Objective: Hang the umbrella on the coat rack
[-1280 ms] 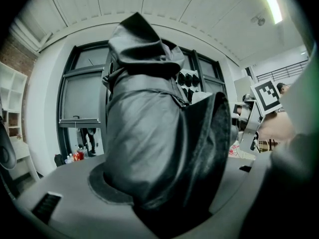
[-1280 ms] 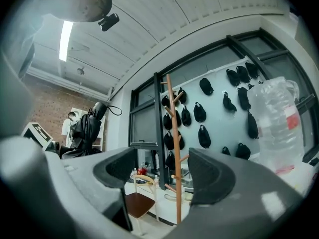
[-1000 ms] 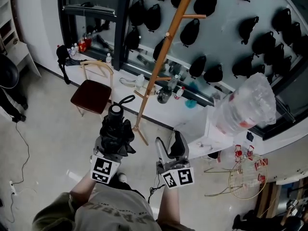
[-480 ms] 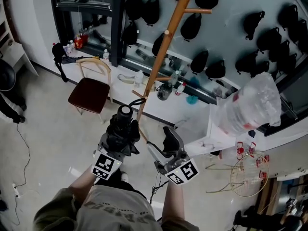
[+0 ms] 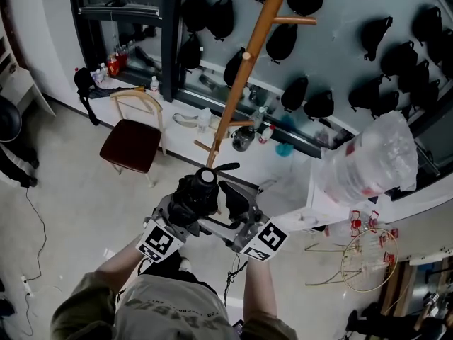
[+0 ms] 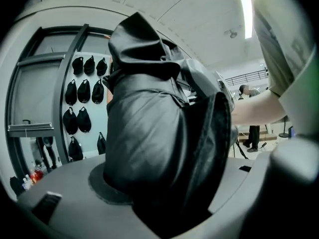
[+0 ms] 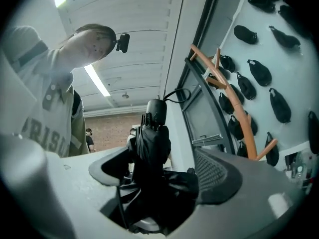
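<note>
A folded black umbrella [image 5: 200,190] stands handle-up, its wrist strap [image 5: 225,167] looping toward the rack. My left gripper [image 5: 185,205] is shut on its bunched canopy, and the fabric [image 6: 149,133] fills the left gripper view between the pads. My right gripper [image 5: 232,205] has come in from the right and its jaws are opening. In the right gripper view the umbrella [image 7: 152,143] rises between the two pads of that gripper [image 7: 162,176], with gaps on either side. The wooden coat rack [image 5: 244,69] slants up just beyond, one peg [image 5: 294,20] near the top; the same rack [image 7: 234,108] also shows in the right gripper view.
A wooden chair with a dark red seat [image 5: 134,144] stands at the left. Black bags [image 5: 283,41] hang in rows on the wall behind the rack. A clear plastic-wrapped bundle [image 5: 368,161] and a wire basket [image 5: 368,261] sit at the right. Bottles stand on the white ledge [image 5: 185,108].
My right gripper has swung left to the umbrella and its jaws now flank it, wider apart. My left gripper has carried the umbrella rightward, closer to the rack's foot.
</note>
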Motion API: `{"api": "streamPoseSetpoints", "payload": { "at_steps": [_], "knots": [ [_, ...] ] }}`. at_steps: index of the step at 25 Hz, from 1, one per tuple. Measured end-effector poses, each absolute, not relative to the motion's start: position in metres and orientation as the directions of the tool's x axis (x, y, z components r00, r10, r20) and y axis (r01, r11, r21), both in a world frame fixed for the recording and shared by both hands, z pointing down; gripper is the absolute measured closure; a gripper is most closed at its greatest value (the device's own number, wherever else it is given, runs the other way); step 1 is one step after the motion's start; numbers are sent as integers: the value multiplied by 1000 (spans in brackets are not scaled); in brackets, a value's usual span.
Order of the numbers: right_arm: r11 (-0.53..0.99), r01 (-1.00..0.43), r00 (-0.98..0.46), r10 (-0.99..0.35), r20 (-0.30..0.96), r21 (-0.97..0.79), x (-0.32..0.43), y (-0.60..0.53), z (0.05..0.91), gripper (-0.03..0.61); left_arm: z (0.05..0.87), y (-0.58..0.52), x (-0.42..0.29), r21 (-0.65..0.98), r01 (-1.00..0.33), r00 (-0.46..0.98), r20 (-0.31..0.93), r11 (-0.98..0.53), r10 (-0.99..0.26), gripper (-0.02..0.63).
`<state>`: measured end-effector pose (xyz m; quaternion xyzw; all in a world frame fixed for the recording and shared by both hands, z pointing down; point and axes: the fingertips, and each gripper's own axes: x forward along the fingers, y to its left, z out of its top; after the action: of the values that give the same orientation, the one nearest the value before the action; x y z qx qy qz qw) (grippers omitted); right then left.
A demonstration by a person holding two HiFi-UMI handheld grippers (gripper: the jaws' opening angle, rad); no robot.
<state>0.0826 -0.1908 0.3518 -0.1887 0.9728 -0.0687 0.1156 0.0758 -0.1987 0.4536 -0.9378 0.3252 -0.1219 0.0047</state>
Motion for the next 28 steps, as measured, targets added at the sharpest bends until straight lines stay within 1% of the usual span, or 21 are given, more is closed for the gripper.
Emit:
{"api": "streamPoseSetpoints", "payload": {
  "at_steps": [3, 10, 12, 13, 14, 15, 18, 23, 27, 28],
  "knots": [
    [934, -302, -920, -337, -199, -190, 72, -195, 354, 173, 459, -199, 81, -74, -580, 785, 218, -811, -581, 325],
    [941, -250, -938, -293, -187, -227, 63, -202, 369, 178, 473, -196, 88, -37, -516, 831, 221, -856, -511, 325],
    [948, -219, -947, -263, -185, -230, 60, -199, 371, 209, 477, -194, 90, -30, -489, 846, 227, -872, -483, 324],
    [951, -205, -951, -250, -183, -231, 59, -197, 372, 247, 479, -193, 90, -23, -478, 852, 232, -878, -470, 324],
    [952, -197, -953, -241, -182, -233, 57, -195, 374, 304, 482, -193, 90, -15, -469, 856, 236, -883, -459, 324],
    [952, -195, -954, -240, -182, -235, 56, -195, 375, 327, 484, -193, 89, -10, -463, 860, 238, -886, -452, 322],
    [945, -216, -950, -262, -173, -245, 54, -197, 382, 367, 491, -195, 87, -3, -444, 867, 251, -896, -430, 315],
    [932, -255, -943, -298, -147, -257, 54, -202, 394, 390, 511, -198, 86, -3, -436, 860, 294, -900, -417, 275],
    [916, -300, -934, -340, -115, -267, 58, -212, 408, 393, 525, -206, 79, -21, -469, 830, 332, -883, -448, 188],
    [910, -310, -930, -350, -111, -275, 59, -215, 412, 393, 531, -207, 74, -16, -479, 822, 344, -878, -454, 178]
  ]
}}
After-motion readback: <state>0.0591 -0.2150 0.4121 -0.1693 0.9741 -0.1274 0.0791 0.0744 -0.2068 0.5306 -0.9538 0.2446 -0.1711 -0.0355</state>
